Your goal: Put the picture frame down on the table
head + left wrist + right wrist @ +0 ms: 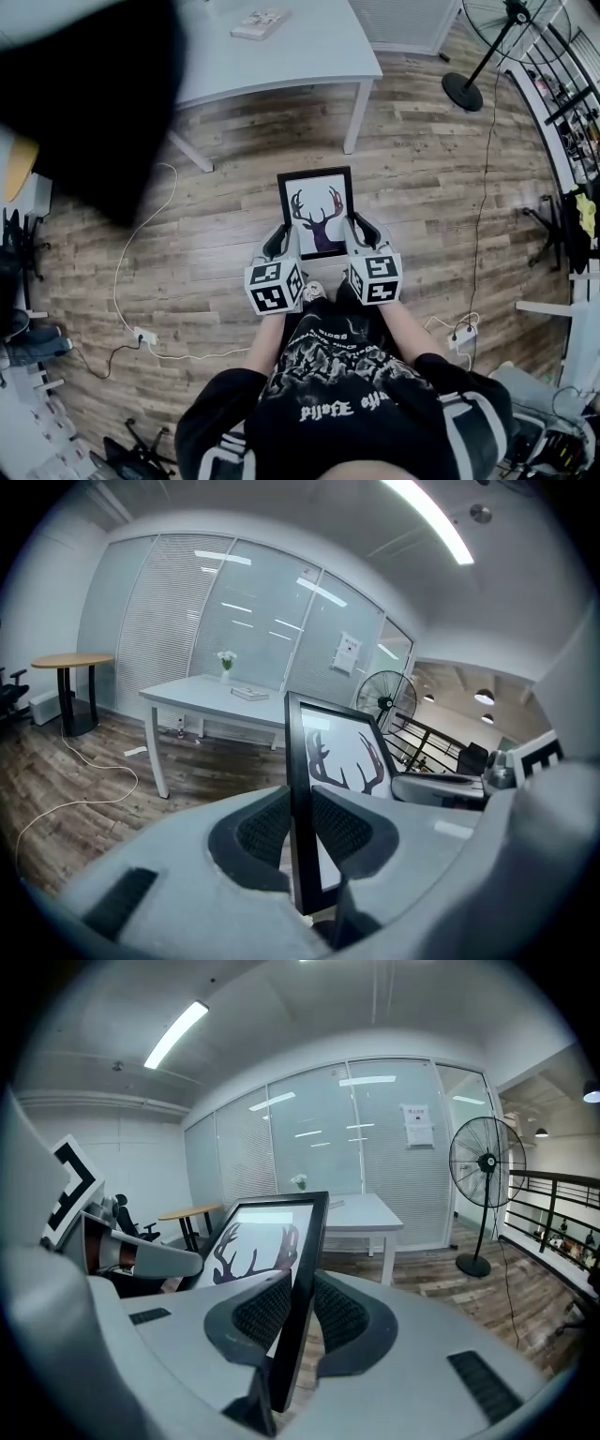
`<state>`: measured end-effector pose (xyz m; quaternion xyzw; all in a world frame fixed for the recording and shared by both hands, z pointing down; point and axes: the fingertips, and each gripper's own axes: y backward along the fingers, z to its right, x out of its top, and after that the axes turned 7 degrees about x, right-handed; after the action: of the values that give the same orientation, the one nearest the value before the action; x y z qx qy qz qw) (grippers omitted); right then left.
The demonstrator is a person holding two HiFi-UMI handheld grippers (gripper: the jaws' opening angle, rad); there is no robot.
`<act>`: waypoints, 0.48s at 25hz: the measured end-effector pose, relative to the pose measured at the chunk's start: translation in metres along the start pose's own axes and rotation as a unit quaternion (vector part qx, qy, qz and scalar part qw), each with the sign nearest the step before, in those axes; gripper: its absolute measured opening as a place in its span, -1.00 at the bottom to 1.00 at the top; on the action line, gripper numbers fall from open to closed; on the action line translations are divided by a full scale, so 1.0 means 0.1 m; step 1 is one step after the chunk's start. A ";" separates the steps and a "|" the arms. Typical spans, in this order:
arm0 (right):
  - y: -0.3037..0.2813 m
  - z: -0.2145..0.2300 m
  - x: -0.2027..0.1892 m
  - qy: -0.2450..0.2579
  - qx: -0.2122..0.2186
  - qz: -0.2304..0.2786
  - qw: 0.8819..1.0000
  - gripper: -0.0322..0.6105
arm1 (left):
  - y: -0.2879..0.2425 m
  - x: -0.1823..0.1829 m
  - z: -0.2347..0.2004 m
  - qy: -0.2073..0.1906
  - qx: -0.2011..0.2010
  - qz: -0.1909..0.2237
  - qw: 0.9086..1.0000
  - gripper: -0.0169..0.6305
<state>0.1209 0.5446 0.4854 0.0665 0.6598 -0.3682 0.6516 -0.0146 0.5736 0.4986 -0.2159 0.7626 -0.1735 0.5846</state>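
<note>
A black picture frame (317, 210) with a deer-antler print hangs in the air above the wooden floor, held face up between both grippers. My left gripper (278, 242) is shut on the frame's left edge (302, 808), and its ribbed pads (262, 832) press both faces. My right gripper (359, 234) is shut on the right edge (302, 1297) in the same way. The white table (281, 47) stands ahead, beyond the frame. In the left gripper view the table (202, 697) sits to the left of the frame.
A book (260, 22) lies on the white table. A standing fan (487, 56) is at the right. A white cable (131, 281) and power strip (145, 336) run over the floor at left. A round wooden table (70, 663) stands by the glass wall.
</note>
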 end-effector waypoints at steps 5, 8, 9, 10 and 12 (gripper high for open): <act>-0.10 0.05 0.01 0.002 -0.002 0.000 1.000 -0.68 | -0.11 0.03 -0.03 0.003 -0.007 0.000 1.000 -0.69; -0.23 0.08 0.04 0.005 0.009 0.003 1.000 -0.68 | -0.20 0.07 -0.08 0.005 0.004 0.002 1.000 -0.69; -0.26 0.12 0.05 0.005 0.012 0.002 1.000 -0.68 | -0.25 0.09 -0.07 0.007 0.007 0.003 1.000 -0.69; -0.31 0.17 0.07 0.003 0.014 0.002 1.000 -0.68 | -0.30 0.12 -0.06 0.007 0.009 0.003 1.000 -0.69; -0.42 0.28 0.13 0.000 0.016 0.001 1.000 -0.68 | -0.44 0.21 -0.03 0.007 0.013 0.002 1.000 -0.69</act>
<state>0.1180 0.4926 0.4935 0.0778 0.6534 -0.3785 0.6509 -0.0168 0.5253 0.5046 -0.2056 0.7645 -0.1840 0.5825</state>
